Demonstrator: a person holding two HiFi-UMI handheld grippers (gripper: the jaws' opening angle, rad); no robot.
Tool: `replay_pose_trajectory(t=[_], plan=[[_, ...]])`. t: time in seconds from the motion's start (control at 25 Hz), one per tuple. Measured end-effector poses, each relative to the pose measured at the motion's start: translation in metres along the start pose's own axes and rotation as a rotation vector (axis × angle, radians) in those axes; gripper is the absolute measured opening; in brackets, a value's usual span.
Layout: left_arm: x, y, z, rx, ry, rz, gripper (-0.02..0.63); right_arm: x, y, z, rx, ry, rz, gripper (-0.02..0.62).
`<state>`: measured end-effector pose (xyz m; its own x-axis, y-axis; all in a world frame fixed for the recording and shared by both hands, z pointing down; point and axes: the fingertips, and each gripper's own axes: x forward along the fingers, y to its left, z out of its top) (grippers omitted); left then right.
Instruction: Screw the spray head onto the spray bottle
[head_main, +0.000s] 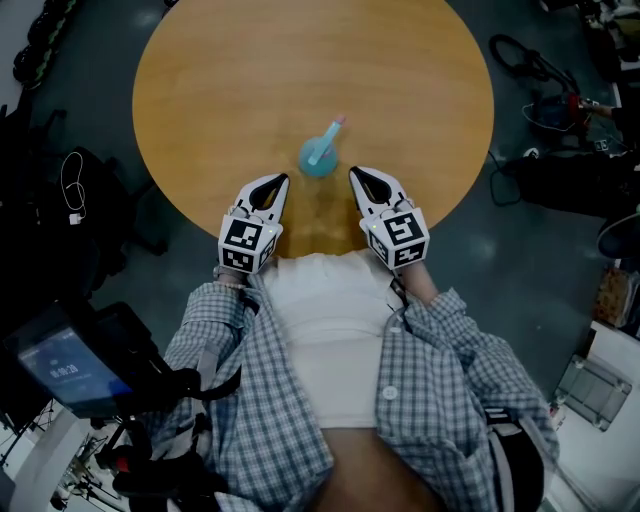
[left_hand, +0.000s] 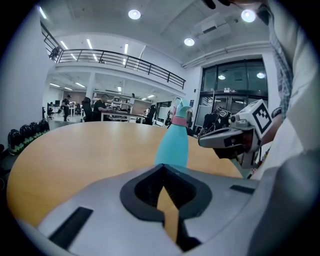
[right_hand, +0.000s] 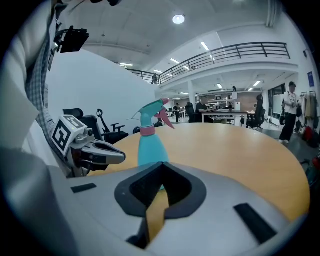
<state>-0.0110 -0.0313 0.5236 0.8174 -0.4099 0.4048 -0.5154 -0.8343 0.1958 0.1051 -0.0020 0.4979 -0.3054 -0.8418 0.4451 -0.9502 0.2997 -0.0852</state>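
Observation:
A teal spray bottle (head_main: 318, 157) stands upright on the round wooden table (head_main: 220, 90), near its front edge. A teal spray head (right_hand: 152, 111) with a pink collar and pink trigger sits on the bottle's neck. My left gripper (head_main: 279, 181) rests just left of the bottle, shut and empty. To the bottle's right my right gripper (head_main: 356, 174) is also shut, with nothing in it. In the left gripper view the bottle (left_hand: 173, 145) rises beyond my shut jaws (left_hand: 162, 172), with the right gripper (left_hand: 226, 140) beside it. In the right gripper view the bottle (right_hand: 150, 150) stands ahead, with the left gripper (right_hand: 97, 152) at its left.
The table's near edge runs just under both grippers, against the person's white shirt (head_main: 330, 330). Dark bags and a chair (head_main: 70, 200) stand on the floor to the left, cables and bags (head_main: 560, 160) to the right. People (right_hand: 290, 112) stand far off in the hall.

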Motion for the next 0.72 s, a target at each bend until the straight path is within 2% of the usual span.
replay_pose_trajectory(t=[0.72], plan=[[0.0004,0.0015,-0.0023,-0.039,-0.005,-0.005,0.006,0.0009,0.0078,-0.0018,-0.060,0.022,0.013,-0.006]])
